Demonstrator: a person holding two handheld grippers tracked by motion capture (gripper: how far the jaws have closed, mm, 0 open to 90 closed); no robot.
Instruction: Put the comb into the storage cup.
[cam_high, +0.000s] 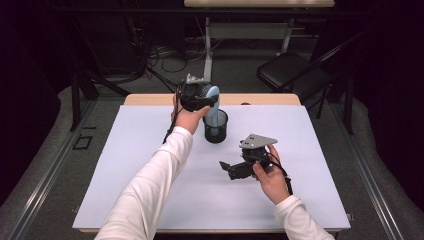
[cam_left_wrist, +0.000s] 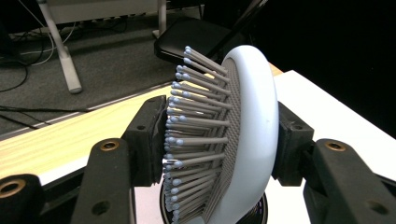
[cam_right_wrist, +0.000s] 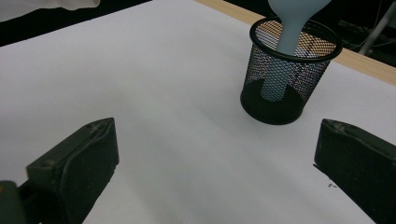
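A pale blue hairbrush (cam_high: 213, 101) with grey bristles stands handle-down in a black mesh cup (cam_high: 215, 129) at the back middle of the white table cover (cam_high: 140, 165). My left gripper (cam_high: 206, 98) is shut on the brush head. In the left gripper view one pad presses the bristle tips and the other the smooth back of the hairbrush (cam_left_wrist: 250, 126), with my left gripper (cam_left_wrist: 219, 135) around it. My right gripper (cam_high: 228, 168) hovers low over the cover, right of centre, open and holding nothing. In the right gripper view my right gripper (cam_right_wrist: 217, 158) faces the mesh cup (cam_right_wrist: 290, 88) and the brush handle (cam_right_wrist: 288, 32) inside it.
A bare wooden strip (cam_high: 150, 99) of the table runs along the far edge behind the cover. A black folding chair (cam_high: 292, 70) and a white desk leg (cam_high: 207, 50) stand on the floor beyond. White-sleeved forearms reach in from the bottom.
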